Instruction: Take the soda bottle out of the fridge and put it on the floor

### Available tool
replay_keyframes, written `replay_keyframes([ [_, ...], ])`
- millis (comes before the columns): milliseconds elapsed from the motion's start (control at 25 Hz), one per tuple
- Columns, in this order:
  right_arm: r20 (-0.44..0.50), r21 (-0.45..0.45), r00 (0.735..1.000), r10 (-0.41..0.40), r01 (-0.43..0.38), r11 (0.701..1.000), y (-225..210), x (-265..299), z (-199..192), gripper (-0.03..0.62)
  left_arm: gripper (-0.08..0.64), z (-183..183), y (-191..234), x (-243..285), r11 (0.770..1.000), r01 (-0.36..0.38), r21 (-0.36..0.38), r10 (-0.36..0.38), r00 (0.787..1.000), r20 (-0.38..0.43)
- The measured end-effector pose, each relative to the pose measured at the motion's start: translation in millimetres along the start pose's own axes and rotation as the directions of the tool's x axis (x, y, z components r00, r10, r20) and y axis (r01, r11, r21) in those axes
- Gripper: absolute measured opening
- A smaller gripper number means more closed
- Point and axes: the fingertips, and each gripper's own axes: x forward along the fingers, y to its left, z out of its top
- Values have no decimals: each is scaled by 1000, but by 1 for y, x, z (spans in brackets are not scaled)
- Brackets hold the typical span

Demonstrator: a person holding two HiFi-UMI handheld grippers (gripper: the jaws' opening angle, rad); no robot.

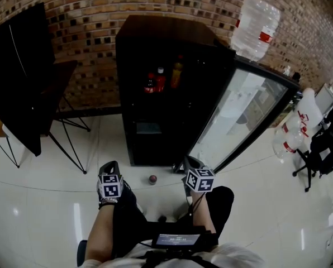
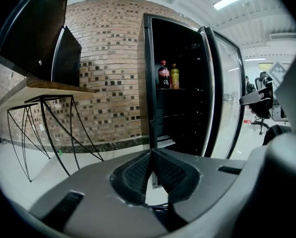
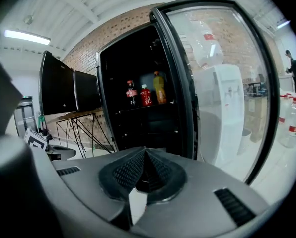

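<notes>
A black fridge (image 1: 155, 43) stands open ahead of me, its glass door (image 1: 239, 116) swung out to the right. On an upper shelf three bottles stand side by side: a dark cola bottle (image 1: 150, 84) (image 3: 131, 93) (image 2: 163, 75), a red soda bottle (image 1: 160, 79) (image 3: 146, 95) and an orange drink bottle (image 1: 177, 74) (image 3: 159, 88) (image 2: 174, 77). My left gripper (image 1: 109, 167) (image 2: 151, 151) is shut and empty, held low in front of the fridge. My right gripper (image 1: 191, 162) (image 3: 144, 150) is also shut with nothing in it, near the door's lower edge. Both are well short of the shelf.
A small dark-red round thing (image 1: 152, 178) lies on the white floor between the grippers. A black wire-legged table (image 1: 55, 94) with dark panels stands at the left. A water dispenser with a big jug (image 1: 256, 27), spare jugs (image 1: 286, 138) and an office chair (image 1: 323, 149) are at the right.
</notes>
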Motion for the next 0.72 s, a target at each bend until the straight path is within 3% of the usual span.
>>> replay_keyframes([
  [720,3,-18,1000,-22,22,1000,-2,-4,0,11,2,2,-1,0,1000,-6,4,6,1000,2],
])
